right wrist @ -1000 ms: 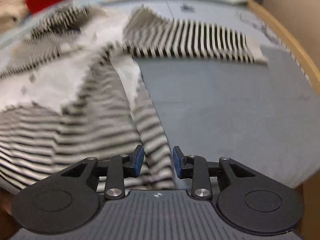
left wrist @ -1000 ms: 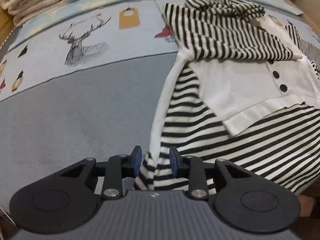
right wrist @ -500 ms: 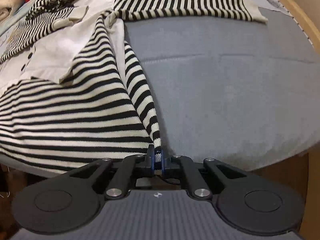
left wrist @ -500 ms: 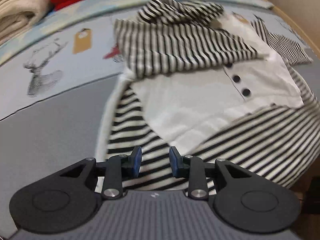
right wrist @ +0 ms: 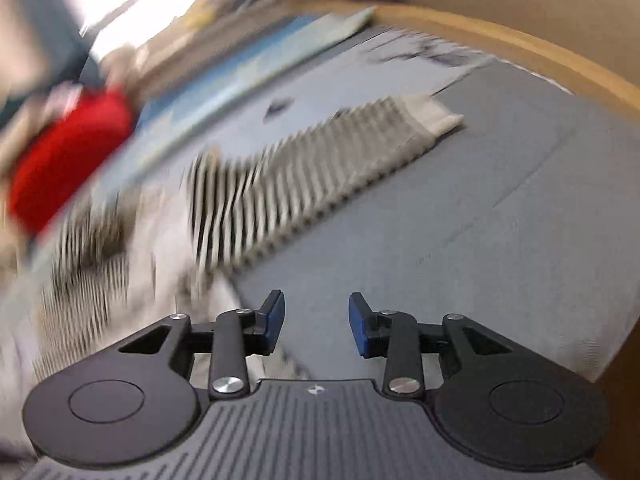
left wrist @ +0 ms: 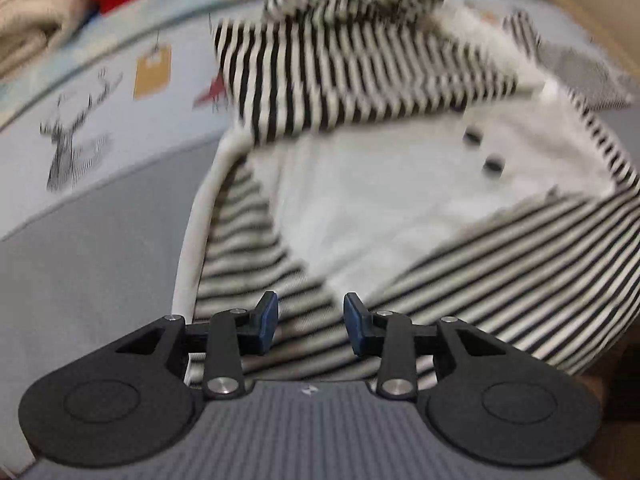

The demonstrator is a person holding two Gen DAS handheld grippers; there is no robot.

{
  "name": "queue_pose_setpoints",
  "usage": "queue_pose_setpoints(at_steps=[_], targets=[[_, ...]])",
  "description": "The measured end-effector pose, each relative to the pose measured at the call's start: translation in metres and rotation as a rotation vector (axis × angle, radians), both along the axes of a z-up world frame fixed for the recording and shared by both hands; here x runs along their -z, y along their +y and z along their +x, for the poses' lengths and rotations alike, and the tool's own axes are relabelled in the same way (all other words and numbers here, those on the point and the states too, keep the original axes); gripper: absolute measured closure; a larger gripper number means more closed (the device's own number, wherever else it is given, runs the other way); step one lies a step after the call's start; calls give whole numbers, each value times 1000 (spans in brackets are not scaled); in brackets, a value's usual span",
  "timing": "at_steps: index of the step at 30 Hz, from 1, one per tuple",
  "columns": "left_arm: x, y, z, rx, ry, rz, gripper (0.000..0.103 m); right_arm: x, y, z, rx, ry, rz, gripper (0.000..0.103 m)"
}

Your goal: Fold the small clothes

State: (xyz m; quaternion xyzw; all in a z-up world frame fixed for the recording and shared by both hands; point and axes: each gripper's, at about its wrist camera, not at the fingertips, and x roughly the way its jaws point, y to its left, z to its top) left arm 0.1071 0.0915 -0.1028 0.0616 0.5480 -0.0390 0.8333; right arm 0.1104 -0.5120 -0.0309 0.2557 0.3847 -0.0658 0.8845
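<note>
A small black-and-white striped sweater [left wrist: 460,264] with a white front panel and two dark buttons lies on the grey bed cover; one striped sleeve is folded across its chest. My left gripper [left wrist: 310,322] hovers over the striped hem, jaws opening, nothing pinched between them. In the blurred right wrist view the other striped sleeve [right wrist: 320,172] stretches out to its white cuff. My right gripper [right wrist: 316,322] is lifted over bare grey cover [right wrist: 460,240], jaws opening and empty, the sweater's body to its left.
A printed blue sheet [left wrist: 80,128] with a deer drawing lies at the far left. A red garment [right wrist: 68,156] and a cream knit pile [left wrist: 32,40] sit beyond the sweater. A wooden bed edge [right wrist: 520,48] curves round the right side.
My right gripper pinched the sweater's striped side edge, then let it go, rose and rolled toward the outstretched sleeve. My left gripper slid right along the hem and its jaws widened.
</note>
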Motion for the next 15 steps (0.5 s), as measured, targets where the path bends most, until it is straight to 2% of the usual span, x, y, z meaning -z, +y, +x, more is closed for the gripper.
queue_pose_setpoints(at_steps=[4,8,15], targets=[[-13,-26,14,7,-101,2,63,4,-26,27,219,-49,51,65],[-20,-54,36,31,-159,-6,63,19,-43,57,342,-44,75,65],[-16,-96,58,124,-178,4,62,63,-62,113,417,-12,113,64]])
